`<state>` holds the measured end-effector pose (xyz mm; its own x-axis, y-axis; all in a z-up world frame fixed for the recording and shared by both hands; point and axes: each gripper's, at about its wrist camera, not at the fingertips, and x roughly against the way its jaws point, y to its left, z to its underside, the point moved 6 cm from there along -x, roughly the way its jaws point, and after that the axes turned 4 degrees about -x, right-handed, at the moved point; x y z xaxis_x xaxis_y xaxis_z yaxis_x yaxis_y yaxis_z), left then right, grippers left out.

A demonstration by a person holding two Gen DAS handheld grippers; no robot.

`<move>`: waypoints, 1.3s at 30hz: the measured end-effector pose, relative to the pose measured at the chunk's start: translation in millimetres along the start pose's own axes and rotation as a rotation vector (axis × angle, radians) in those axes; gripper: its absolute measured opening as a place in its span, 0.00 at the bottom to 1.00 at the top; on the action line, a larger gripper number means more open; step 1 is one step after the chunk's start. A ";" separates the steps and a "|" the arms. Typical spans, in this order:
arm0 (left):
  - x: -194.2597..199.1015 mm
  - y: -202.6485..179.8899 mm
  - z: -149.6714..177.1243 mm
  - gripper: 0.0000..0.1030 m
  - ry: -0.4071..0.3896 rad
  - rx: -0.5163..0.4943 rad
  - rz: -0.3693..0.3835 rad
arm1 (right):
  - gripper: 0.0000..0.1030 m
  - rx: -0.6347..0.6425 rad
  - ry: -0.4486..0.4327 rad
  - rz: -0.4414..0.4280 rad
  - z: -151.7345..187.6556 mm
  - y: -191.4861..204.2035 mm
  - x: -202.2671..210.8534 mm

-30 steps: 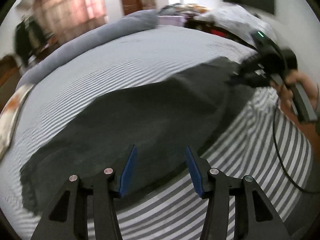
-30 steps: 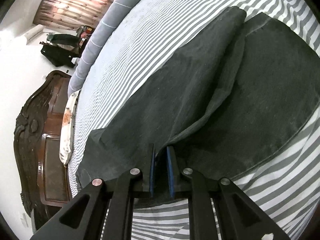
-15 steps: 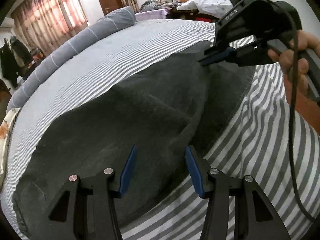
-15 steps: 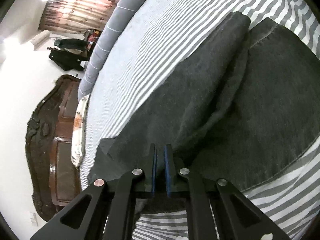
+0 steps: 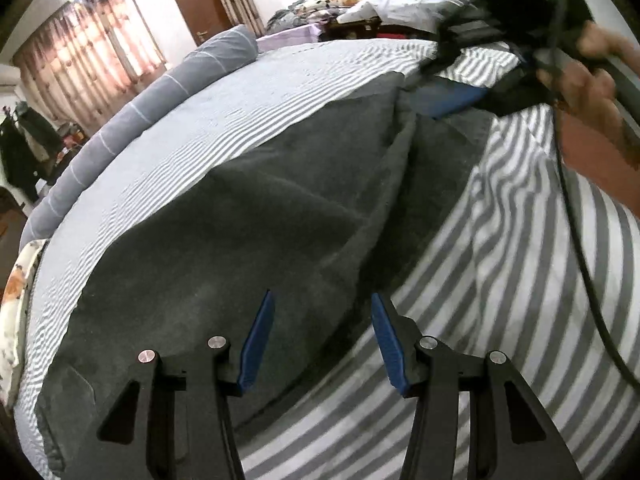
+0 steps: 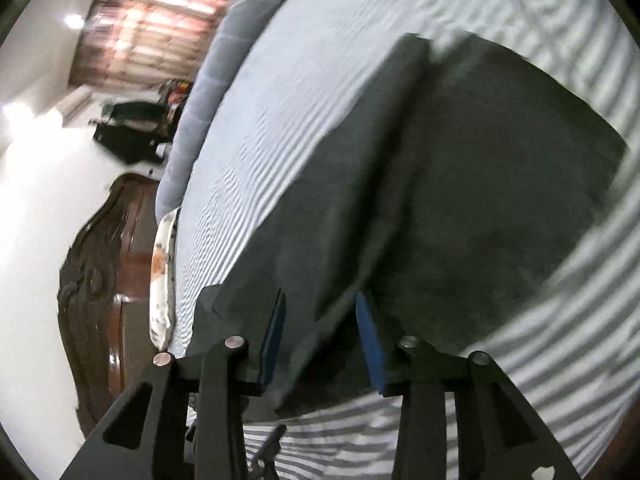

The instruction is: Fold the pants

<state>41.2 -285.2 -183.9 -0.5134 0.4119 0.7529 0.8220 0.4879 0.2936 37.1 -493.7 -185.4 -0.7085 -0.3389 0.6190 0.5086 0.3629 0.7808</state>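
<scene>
- We have the dark grey pants spread flat on the striped bedsheet, lying near the bed's front edge, with one leg laid over the other along a raised ridge.
- Our left gripper hovers over the near edge of the pants, fingers wide apart and holding nothing.
- Our right gripper sits at the other end of the pants with its fingers also spread, fabric between them but not pinched.
- With neither end held, we think the top leg could slide off the ridge and the alignment could be lost.
- If we close on the pants here, we risk catching only the upper layer, or pinching the bedsheet along with it.
- The right wrist view is blurred, so a grasp made in motion may miss the edge.
- The cable hanging beside the pants could snag the cloth.
</scene>
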 end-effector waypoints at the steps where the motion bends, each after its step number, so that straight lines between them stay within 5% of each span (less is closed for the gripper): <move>1: -2.9 1.7 -2.0 0.50 0.000 0.004 -0.002 | 0.35 -0.018 -0.005 0.017 -3.1 -7.2 -0.3; 7: -24.2 3.2 -10.2 0.47 0.019 -0.009 -0.008 | 0.35 -0.032 -0.031 0.047 -20.7 -16.4 -10.7; 11: -35.4 1.8 -18.2 0.15 0.032 -0.003 0.021 | 0.32 -0.044 -0.054 0.052 -35.5 -20.5 -19.3; 14: -36.5 7.0 -26.7 0.06 0.022 0.022 0.023 | 0.28 -0.077 -0.082 0.033 -50.1 -25.1 -22.2; 26: -6.4 40.3 -52.9 0.06 -0.042 0.161 0.082 | 0.18 -0.134 -0.138 0.028 -108.9 -25.6 -45.5; 29: -5.0 40.6 -54.0 0.06 -0.045 0.158 0.079 | 0.09 -0.139 -0.146 0.031 -119.2 -27.4 -43.7; 39: -9.5 27.5 -48.6 0.06 -0.010 0.110 0.093 | 0.04 -0.039 -0.272 0.069 -126.4 -6.7 22.7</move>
<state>80.6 -313.1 -154.3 -0.4393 0.4666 0.7677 0.8344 0.5286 0.1561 79.5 -613.6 -165.9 -0.7739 -0.0671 0.6297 0.5752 0.3417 0.7433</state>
